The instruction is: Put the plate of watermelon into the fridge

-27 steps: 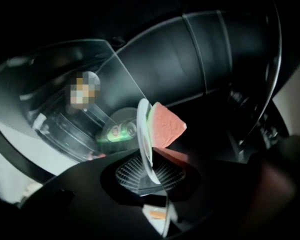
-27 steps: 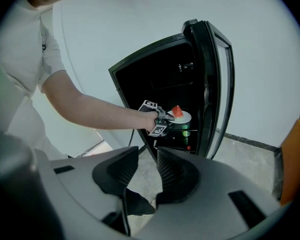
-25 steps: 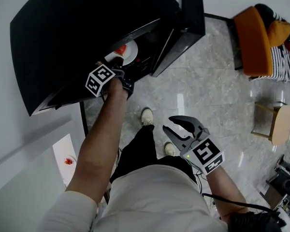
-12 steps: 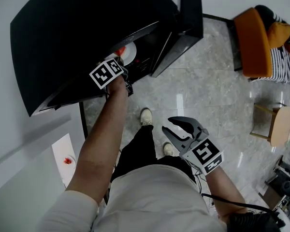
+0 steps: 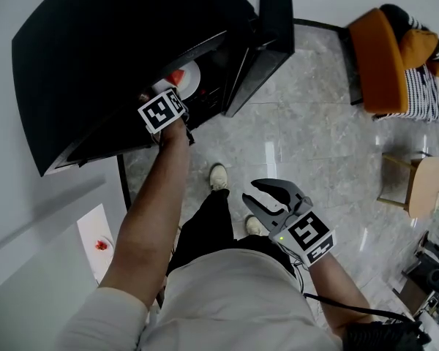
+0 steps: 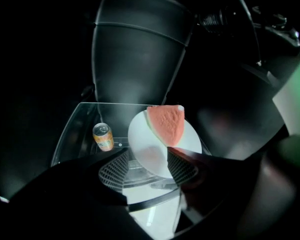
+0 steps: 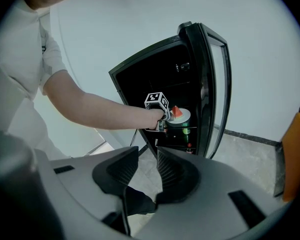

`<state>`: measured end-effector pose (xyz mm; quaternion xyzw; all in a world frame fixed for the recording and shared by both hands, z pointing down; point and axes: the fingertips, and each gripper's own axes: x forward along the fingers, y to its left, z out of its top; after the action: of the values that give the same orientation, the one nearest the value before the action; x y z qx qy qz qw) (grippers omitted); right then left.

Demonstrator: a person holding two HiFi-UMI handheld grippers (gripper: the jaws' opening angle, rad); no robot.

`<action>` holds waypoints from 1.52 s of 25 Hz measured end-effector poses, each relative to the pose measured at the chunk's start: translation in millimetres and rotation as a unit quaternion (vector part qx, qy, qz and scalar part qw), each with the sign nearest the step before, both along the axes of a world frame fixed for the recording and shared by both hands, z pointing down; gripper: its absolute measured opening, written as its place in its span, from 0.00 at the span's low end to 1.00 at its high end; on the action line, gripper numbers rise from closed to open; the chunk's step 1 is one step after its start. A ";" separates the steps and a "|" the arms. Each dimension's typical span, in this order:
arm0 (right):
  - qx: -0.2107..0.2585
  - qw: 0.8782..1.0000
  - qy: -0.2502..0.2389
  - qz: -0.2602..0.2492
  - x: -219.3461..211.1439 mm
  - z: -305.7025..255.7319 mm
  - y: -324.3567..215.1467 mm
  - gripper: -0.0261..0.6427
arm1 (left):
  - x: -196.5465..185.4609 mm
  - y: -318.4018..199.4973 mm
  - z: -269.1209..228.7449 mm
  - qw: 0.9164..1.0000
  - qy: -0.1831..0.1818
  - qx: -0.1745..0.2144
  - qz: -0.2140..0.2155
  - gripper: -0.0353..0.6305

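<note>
Black fridge (image 5: 117,72) stands door open; on its glass shelf (image 6: 75,126) lies the white plate (image 6: 142,146) of watermelon. The plate looks stiff, smooth and breakable, so its bare near rim is probably the best place to pinch, kept level. That rim sits between the jaws of the left claw (image 6: 148,158), which are opening and not pressing it. The right claw (image 7: 147,161) hangs released and empty outside. The watermelon wedge (image 6: 166,124) looks soft, wet and liable to slide; its long axis runs front to back, narrow tip toward the left claw. An orange can (image 6: 103,136) stands just left.
</note>
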<state>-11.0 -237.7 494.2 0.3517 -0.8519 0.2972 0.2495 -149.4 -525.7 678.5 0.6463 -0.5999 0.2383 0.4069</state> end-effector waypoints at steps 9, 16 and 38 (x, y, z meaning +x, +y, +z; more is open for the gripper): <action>0.018 1.000 -0.008 -0.015 3.1 -12.4 24.2 0.23 | 2.1 30.5 -31.9 0.999 0.016 0.030 0.017 0.41; 0.041 0.999 -0.012 -0.034 14.7 -30.2 72.7 0.16 | 16.8 98.6 -74.9 0.995 0.056 0.062 0.058 0.41; 0.121 0.989 -0.019 -0.083 75.7 -87.2 272.4 0.06 | 83.8 491.5 -258.7 0.931 0.182 0.165 0.270 0.07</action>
<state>64.7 34.7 407.1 0.3016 -0.9125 0.1766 0.2128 -65.6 -34.2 419.8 0.8744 -0.3493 0.1152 0.3164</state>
